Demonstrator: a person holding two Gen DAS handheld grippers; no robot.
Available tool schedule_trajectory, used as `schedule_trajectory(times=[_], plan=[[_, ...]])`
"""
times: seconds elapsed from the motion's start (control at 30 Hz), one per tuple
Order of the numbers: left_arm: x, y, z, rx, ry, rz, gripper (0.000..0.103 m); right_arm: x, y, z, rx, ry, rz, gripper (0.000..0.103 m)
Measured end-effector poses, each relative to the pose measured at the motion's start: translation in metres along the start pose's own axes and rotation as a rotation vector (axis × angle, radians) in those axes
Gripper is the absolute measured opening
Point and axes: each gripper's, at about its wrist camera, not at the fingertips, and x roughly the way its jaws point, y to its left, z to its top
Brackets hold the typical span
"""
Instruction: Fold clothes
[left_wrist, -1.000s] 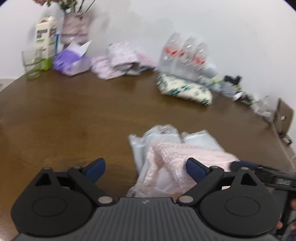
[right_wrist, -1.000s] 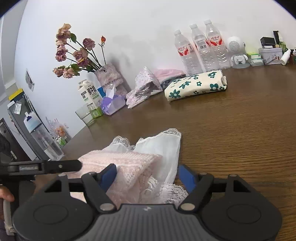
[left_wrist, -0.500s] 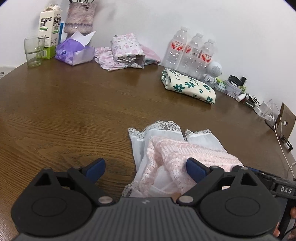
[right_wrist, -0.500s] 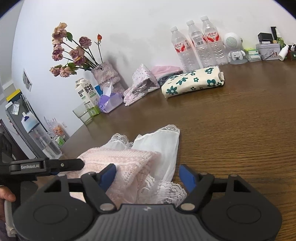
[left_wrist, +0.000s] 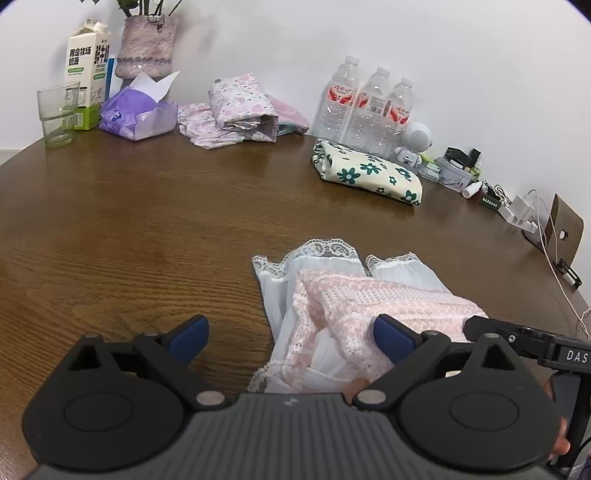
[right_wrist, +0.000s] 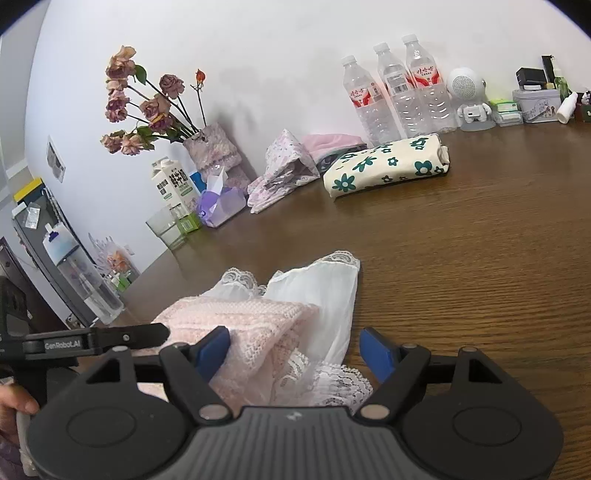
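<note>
- The pink lace garment (left_wrist: 373, 306) lies folded on the wooden tabletop (left_wrist: 147, 229) at its near edge, with white lace-trimmed parts spread out from under it toward the wall.
- The left gripper (left_wrist: 291, 338) has its jaws wide; its right pad rests against the garment's pink fold, its left pad is over bare wood, and nothing is clamped.
- The right gripper (right_wrist: 295, 349) also stands wide, with the garment's near corner and lace hem between the pads but not pinched.
- Each gripper's finger shows in the other's view, lying at the garment's outer side.
- Beyond the garment, toward the wall, sits a folded cream cloth with green flowers (left_wrist: 365, 173); three water bottles (left_wrist: 369, 107) stand right behind it.
- Left of the flowered cloth is a heap of folded floral clothes (left_wrist: 240, 110), then a purple tissue pack (left_wrist: 136, 114), a milk carton (left_wrist: 86, 70), a drinking glass (left_wrist: 59, 112) and a vase of dried roses (right_wrist: 210, 151).
- Right of the bottles stand a small white robot figure (left_wrist: 415, 142) and a clutter of small items and cables.
- The wood between the garment and those things is bare.
</note>
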Motion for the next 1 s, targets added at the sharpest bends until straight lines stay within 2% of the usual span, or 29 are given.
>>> schedule_trajectory(times=[0.1, 0.3, 0.57, 0.87, 1.0], plan=[[-0.003, 0.0, -0.002, 0.014, -0.021, -0.002, 0.098, 0.002, 0.001, 0.0, -0.004, 0.003, -0.004, 0.077], [-0.015, -0.001, -0.006, 0.066, -0.115, 0.042, 0.103, 0.003, 0.001, -0.001, -0.015, 0.003, -0.012, 0.079], [-0.027, -0.004, -0.009, 0.121, -0.173, 0.044, 0.103, 0.004, 0.0, -0.001, -0.013, 0.007, -0.017, 0.081], [-0.02, -0.011, -0.009, 0.188, -0.135, 0.049, 0.103, 0.004, -0.001, -0.002, -0.016, 0.01, -0.016, 0.081], [-0.025, -0.007, -0.01, 0.187, -0.126, 0.017, 0.103, 0.003, -0.001, -0.002, -0.012, 0.012, -0.009, 0.081]])
